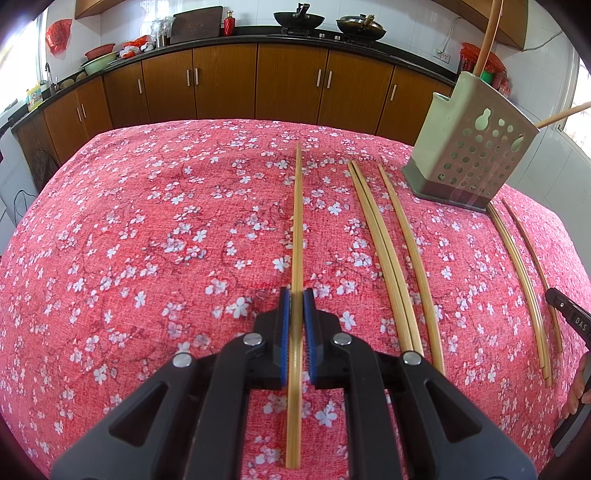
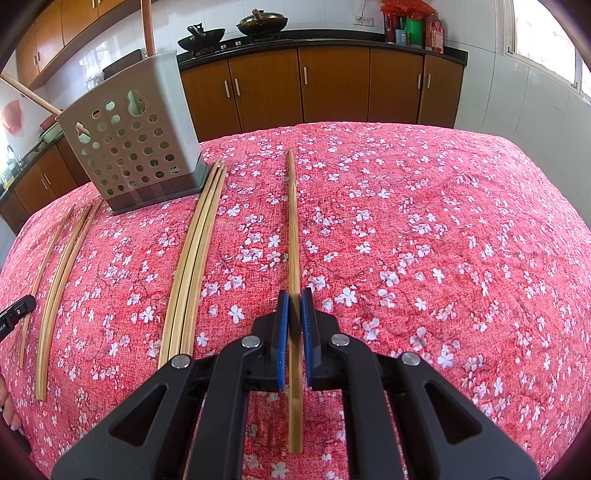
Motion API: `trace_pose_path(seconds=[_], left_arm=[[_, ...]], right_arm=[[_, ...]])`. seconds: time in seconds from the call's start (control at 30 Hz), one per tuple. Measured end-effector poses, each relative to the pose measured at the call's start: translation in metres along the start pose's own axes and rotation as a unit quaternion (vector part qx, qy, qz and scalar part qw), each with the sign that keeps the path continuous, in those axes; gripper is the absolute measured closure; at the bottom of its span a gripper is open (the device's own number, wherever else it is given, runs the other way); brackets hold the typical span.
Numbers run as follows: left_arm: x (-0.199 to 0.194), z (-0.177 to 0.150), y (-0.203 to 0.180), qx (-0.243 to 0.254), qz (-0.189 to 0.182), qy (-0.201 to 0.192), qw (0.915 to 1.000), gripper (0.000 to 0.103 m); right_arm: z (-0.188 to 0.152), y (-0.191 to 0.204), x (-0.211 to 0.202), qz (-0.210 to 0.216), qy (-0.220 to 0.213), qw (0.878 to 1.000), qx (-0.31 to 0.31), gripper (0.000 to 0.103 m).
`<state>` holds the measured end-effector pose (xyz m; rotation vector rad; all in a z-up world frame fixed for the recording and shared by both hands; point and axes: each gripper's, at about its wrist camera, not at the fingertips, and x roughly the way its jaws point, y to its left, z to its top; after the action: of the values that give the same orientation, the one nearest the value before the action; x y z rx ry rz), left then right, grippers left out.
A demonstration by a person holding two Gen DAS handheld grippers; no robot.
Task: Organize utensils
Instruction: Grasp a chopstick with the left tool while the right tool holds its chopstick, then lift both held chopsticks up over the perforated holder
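Chopsticks, bamboo, laid lengthwise on a table under a red blossom-print cloth [image 1: 147, 240]. One chopstick [image 1: 298, 221] sits clamped between the blue pads of the left hand-held gripper [image 1: 296, 299]; another chopstick [image 2: 293, 229] sits clamped in the right hand-held gripper [image 2: 294, 299]. Loose: a group of three [image 1: 391, 258] between the two held ones, and a second bundle [image 2: 195, 258] beside the holder. Perforated grey-green utensil holder [image 1: 469, 155], upright near the table's far edge, with wooden handles protruding. Behind: brown cabinets [image 1: 221, 81] and a dark counter [image 1: 240, 33] bearing two woks.
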<state>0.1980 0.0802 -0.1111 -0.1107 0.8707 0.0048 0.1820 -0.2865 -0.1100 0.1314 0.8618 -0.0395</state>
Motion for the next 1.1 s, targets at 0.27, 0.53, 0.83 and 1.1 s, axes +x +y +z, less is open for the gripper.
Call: trace_pose_path(seconds=[0.27,0.53,0.83,1.1], left_arm=[[0.0,0.0,0.001,0.0,0.0,0.0,1.0,0.092],[0.0,0.001,0.001,-0.003,-0.002,0.0,1.0,0.092],[-0.015,-0.017,-0.006,0.021,0.014,0.003,0.9997,0.094],[-0.038,-0.006,-0.019,0.045,0.017,-0.017,0.9987,0.095]], right_arm=[[0.0,0.0,0.0,0.0,0.0,1.0,0.0,0.095],[0.0,-0.001,0.0,0.0,0.0,1.0,0.001,0.095],[-0.01,-0.009,-0.01,0.022,0.0,1.0,0.016,0.095],[0.002,-0.007,-0.043,0.023,-0.052,0.998,0.015,0.095]])
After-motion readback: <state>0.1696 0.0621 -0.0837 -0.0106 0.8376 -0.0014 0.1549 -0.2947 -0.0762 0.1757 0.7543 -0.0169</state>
